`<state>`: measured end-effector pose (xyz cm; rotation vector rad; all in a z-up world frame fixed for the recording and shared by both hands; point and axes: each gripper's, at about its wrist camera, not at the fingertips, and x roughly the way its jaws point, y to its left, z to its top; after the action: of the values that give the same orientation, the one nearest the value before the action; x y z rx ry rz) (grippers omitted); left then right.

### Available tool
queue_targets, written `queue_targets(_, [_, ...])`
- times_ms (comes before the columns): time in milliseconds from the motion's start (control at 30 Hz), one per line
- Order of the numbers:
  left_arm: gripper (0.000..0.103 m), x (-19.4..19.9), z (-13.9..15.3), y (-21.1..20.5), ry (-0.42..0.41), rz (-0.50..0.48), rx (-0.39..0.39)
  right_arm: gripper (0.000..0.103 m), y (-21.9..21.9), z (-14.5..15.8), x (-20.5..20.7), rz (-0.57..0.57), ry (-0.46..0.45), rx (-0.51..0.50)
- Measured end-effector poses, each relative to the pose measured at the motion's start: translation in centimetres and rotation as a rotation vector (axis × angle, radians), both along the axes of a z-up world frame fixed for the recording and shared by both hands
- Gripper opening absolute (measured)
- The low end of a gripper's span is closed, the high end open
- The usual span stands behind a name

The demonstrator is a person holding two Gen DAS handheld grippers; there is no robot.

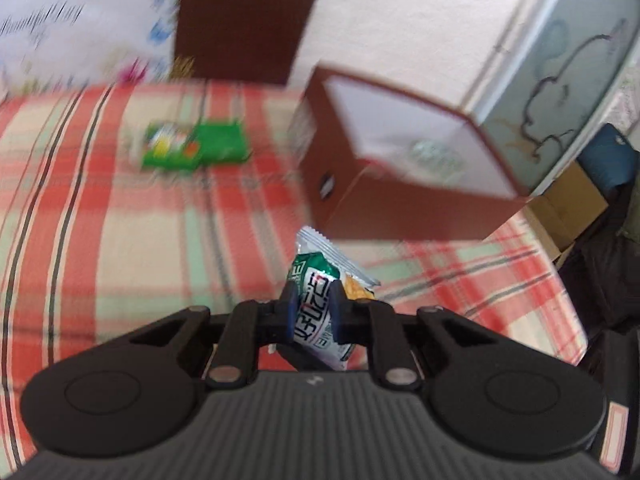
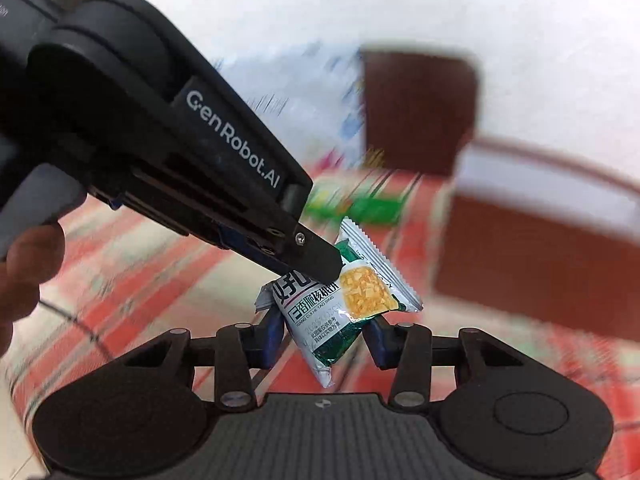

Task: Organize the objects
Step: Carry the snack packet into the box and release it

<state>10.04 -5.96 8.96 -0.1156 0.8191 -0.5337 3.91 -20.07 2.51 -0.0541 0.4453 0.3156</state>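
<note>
1. My left gripper (image 1: pixel 314 304) is clamped on a green-and-white snack packet (image 1: pixel 320 304), held up off the plaid cloth (image 1: pixel 100 220).
2. From the right wrist view, the same packet (image 2: pixel 340 304) hangs between my right gripper (image 2: pixel 324 332) fingers; those jaws stand apart, and I cannot tell whether a pad touches the foil.
3. Looks like a hand-over or a steadying hold; the packet is in the air, not yet placed.
4. The open brown box (image 1: pixel 400 176) sits just beyond the packet on the cloth. Something pale lies inside, too blurred to name; possibly one item already stowed.
5. Still out: green packets (image 1: pixel 192 144) lying on the cloth, well apart from the box.
6. Judgement: early to middle of the job.
</note>
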Motion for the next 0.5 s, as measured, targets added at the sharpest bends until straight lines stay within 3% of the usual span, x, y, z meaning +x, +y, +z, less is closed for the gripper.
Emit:
queue_targets(200, [0.020,1.9,5.3,-6.5,-0.155,-0.101,-0.013,0.044,-4.5,4.1,1.3,-0.138,-0.186,-0.043])
queue_targets(267, [0.029,3.4,5.7,-8.7,-0.189,-0.097,-0.007,0.045,-5.9,4.6,3.4,-0.188,-0.208,-0.054])
queue_targets(300, [0.047,4.3,5.4,-9.9,-0.202,-0.085,0.022,0.060,-6.3,4.5,4.7,-0.219,-0.231,-0.078])
queue_targets(333, [0.053,5.1,4.8,-11.1,-0.213,-0.051,0.078,0.071,-6.6,3.8,6.3,-0.256,-0.245,-0.139])
queue_targets(367, [0.052,5.8,4.1,-11.9,-0.212,-0.015,0.142,0.077,-6.9,2.9,7.9,-0.307,-0.240,-0.217])
queue_targets(400, [0.051,6.2,3.4,-12.4,-0.195,0.006,0.185,0.066,-7.3,2.0,9.1,-0.367,-0.209,-0.269])
queue_targets(500, [0.052,5.6,2.2,-11.3,-0.173,-0.001,0.137,0.062,-9.9,1.9,7.1,-0.411,-0.217,-0.114])
